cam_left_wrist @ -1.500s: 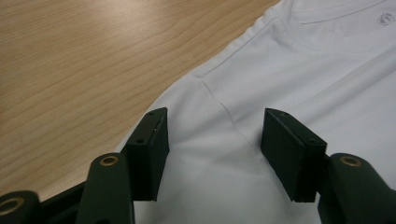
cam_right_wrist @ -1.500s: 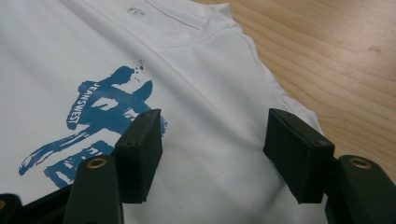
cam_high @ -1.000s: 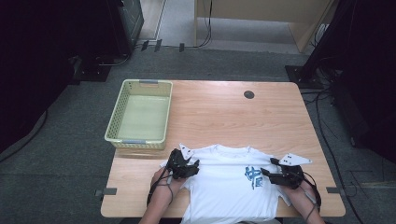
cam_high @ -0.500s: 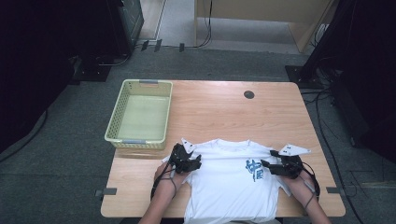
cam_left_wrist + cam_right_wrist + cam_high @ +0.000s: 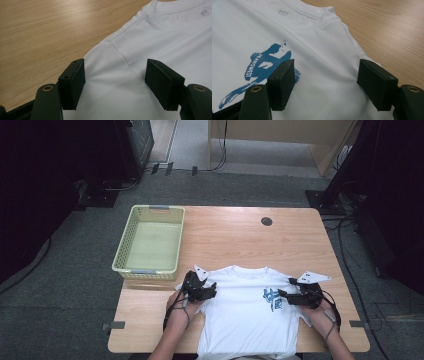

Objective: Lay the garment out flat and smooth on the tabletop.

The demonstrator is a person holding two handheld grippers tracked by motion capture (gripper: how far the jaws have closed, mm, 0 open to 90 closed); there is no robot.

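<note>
A white T-shirt (image 5: pixel 240 315) with a blue print (image 5: pixel 272 298) lies flat at the table's front edge, collar toward the far side. My left gripper (image 5: pixel 214 292) rests on its left shoulder and points inward. Its jaws have just been opening. In the left gripper view the left gripper (image 5: pixel 115 64) is open, and the sleeve seam of the T-shirt (image 5: pixel 172 37) lies loose between the pads. My right gripper (image 5: pixel 281 294) sits on the other shoulder, also just opening. In the right gripper view the right gripper (image 5: pixel 326 64) is open over the T-shirt (image 5: pixel 319 35), next to the print (image 5: pixel 265 62).
A pale yellow plastic basket (image 5: pixel 145 271) stands on the wooden table (image 5: pixel 235 240) at the left, just beyond the left gripper. A round cable hole (image 5: pixel 266 221) sits near the far edge. Bare wood stretches beyond the collar. Dark furniture and cables surround the table.
The right gripper has shifted slightly away from the table's front edge, along the shirt's shoulder. The left gripper has stayed in place on the other shoulder.
</note>
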